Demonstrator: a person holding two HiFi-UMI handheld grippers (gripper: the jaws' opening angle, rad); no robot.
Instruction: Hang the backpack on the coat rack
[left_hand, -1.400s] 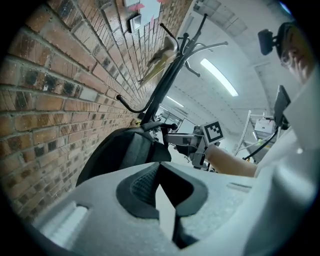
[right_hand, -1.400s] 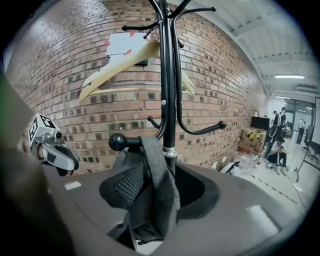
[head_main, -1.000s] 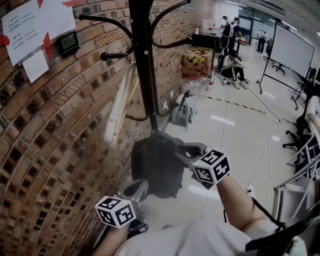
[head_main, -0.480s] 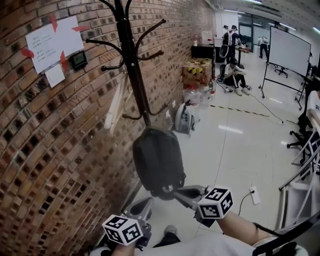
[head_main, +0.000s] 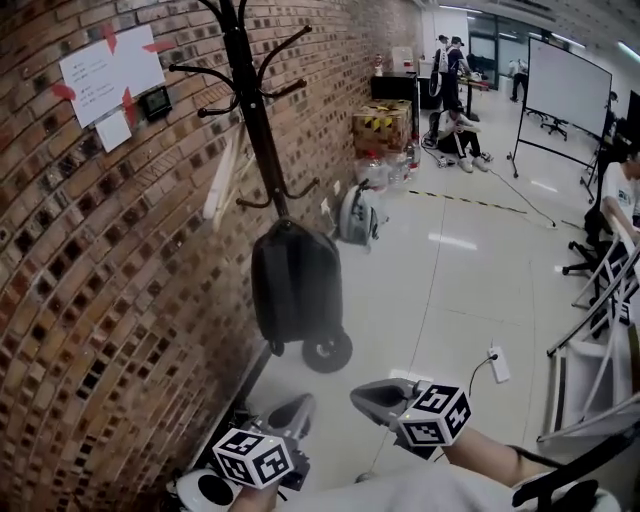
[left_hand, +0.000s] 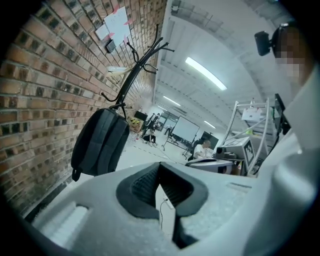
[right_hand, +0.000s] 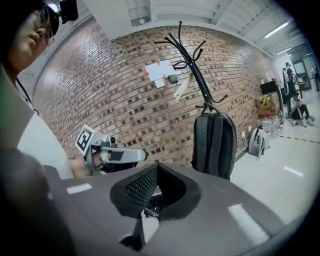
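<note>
A dark grey backpack (head_main: 295, 290) hangs by its top from a low hook of the black coat rack (head_main: 255, 110) against the brick wall. Both grippers are drawn back near my body at the bottom of the head view, well clear of the bag. My left gripper (head_main: 297, 407) is shut and empty. My right gripper (head_main: 366, 394) is shut too, with nothing between its pads. The left gripper view shows the backpack (left_hand: 100, 142) and the rack (left_hand: 132, 75) ahead on the left. The right gripper view shows the backpack (right_hand: 214, 145) hanging free, with the left gripper (right_hand: 141, 155) beside it.
A brick wall (head_main: 90, 300) with taped papers (head_main: 110, 70) runs along the left. A small grey bag (head_main: 358, 215) and cardboard boxes (head_main: 385, 125) sit further along it. A power strip (head_main: 495, 365) lies on the floor. People (head_main: 455, 130) and a whiteboard (head_main: 565, 85) are far back.
Both grippers have pulled back from the backpack toward my body. The right jaws, open at the bag's top before, are shut and empty. The backpack stays hanging on the rack.
</note>
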